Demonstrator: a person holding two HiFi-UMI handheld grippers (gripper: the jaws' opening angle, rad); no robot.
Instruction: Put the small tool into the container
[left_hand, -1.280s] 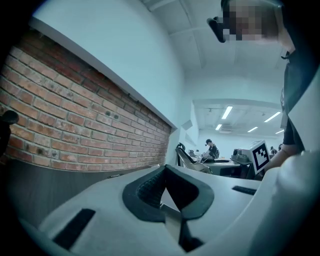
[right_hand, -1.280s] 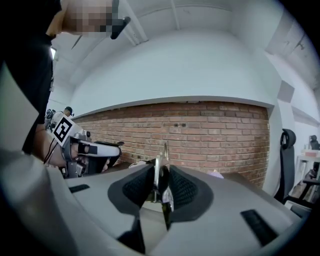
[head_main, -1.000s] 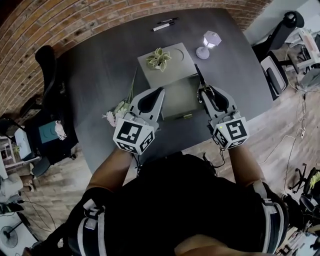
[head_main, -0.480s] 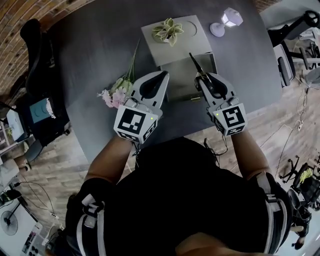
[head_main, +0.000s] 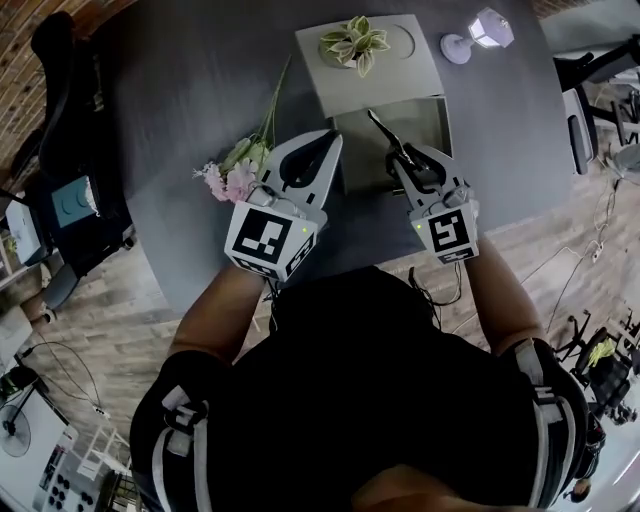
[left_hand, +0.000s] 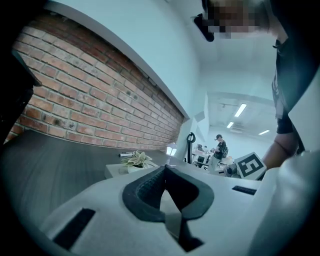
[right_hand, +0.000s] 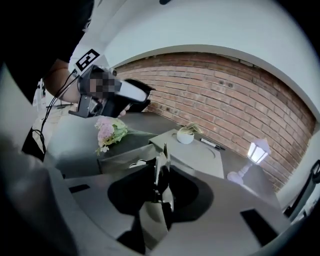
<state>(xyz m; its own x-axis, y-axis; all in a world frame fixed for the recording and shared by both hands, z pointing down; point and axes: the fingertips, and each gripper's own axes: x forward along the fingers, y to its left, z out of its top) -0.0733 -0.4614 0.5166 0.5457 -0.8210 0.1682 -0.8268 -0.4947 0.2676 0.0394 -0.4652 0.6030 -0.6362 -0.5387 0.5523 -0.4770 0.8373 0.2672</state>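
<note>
My right tongs (head_main: 398, 160) were clamped on the small tool (head_main: 381, 129), which stuck out past the jaw tips. In the head view its end showed against the open grey container (head_main: 428, 122) toward the worktop's (head_main: 190, 90) near edge. My left tongs (head_main: 331, 138), tips together with nothing between them, hung just beside the container's left wall.

Only the right gripper view showed the pen (right_hand: 212, 145) behind the potted plant (head_main: 354, 42). Only the left gripper view showed a distant person (left_hand: 220, 147).

The worktop was dark grey. Flowers (head_main: 232, 175) lay toward its left edge and a lamp (head_main: 478, 30) toward its right. A brick wall (right_hand: 240, 95) ran along the far edge, and the floor (head_main: 120, 300) was wood.
</note>
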